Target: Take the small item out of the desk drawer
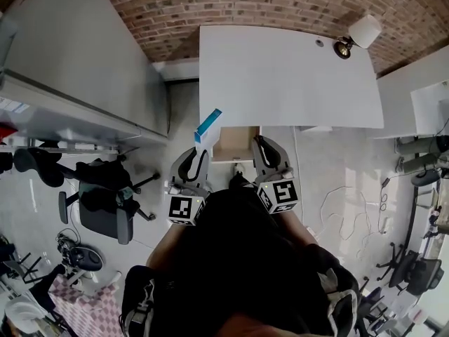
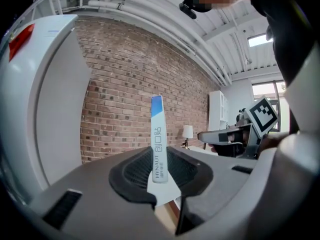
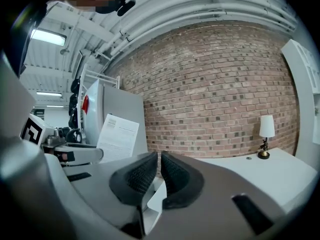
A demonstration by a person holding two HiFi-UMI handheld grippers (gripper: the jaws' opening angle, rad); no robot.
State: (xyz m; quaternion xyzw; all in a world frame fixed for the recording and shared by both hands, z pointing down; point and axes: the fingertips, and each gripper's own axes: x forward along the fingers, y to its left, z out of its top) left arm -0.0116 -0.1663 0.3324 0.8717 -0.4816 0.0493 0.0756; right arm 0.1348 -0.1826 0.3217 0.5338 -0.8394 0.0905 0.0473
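A slim white-and-blue box (image 1: 208, 125) (image 2: 157, 139) stands upright between the pads of my left gripper (image 1: 200, 148) (image 2: 159, 173), which is shut on its lower end. It is lifted above the open desk drawer (image 1: 235, 144), a shallow tan-floored box under the front edge of the white desk (image 1: 287, 76). My right gripper (image 1: 261, 143) (image 3: 159, 173) hovers over the drawer's right side. Its pads stand almost together with nothing between them. A white drawer wall (image 3: 152, 204) shows below its jaws.
A white table lamp (image 1: 358, 35) (image 3: 266, 134) stands on the desk's far right corner by the brick wall. A tall white cabinet (image 1: 77, 62) is on the left, with black office chairs (image 1: 105, 202) below it. Cables lie on the floor at right.
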